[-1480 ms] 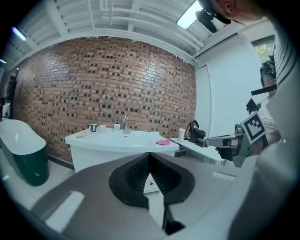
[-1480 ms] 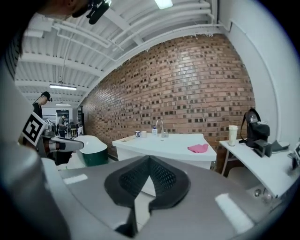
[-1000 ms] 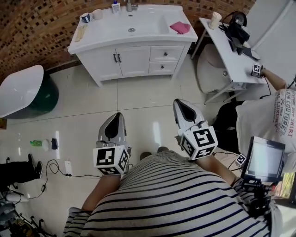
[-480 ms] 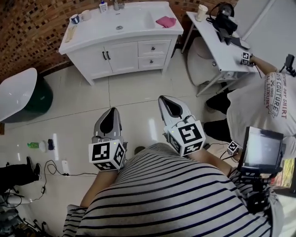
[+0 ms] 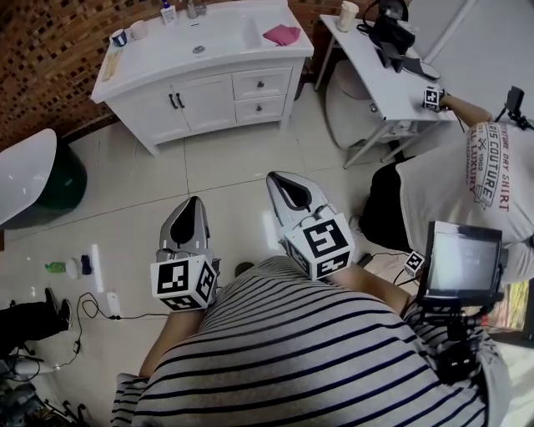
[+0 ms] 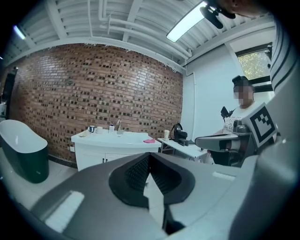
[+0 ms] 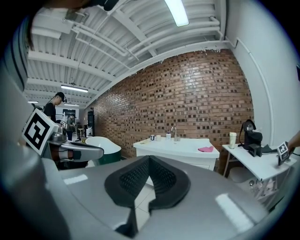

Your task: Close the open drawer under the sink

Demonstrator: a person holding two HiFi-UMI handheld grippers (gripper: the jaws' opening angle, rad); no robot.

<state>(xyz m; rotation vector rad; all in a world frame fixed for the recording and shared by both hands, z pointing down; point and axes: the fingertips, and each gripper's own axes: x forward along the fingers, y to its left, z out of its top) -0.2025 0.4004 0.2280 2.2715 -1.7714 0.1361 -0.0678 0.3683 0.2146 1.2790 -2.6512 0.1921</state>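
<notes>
Two drawers (image 5: 261,84) under the sink (image 5: 200,42) sat flush with the white cabinet front (image 5: 204,102), well apart from the left tool (image 5: 193,204) and right tool (image 5: 282,182), which hung empty, jaws together, over the floor (image 5: 225,158). Neither drawer seemed open; a nearer look should precede any push.

Brick wall (image 5: 42,58) behind, glossy pale floor tiles (image 5: 225,158), white desk (image 5: 367,62) right, bathtub (image 5: 25,171) left, ceiling strip light (image 7: 177,11).

Vanity (image 5: 209,98) far ahead — tub (image 5: 29,171) left, desk (image 5: 392,79) right.
</notes>
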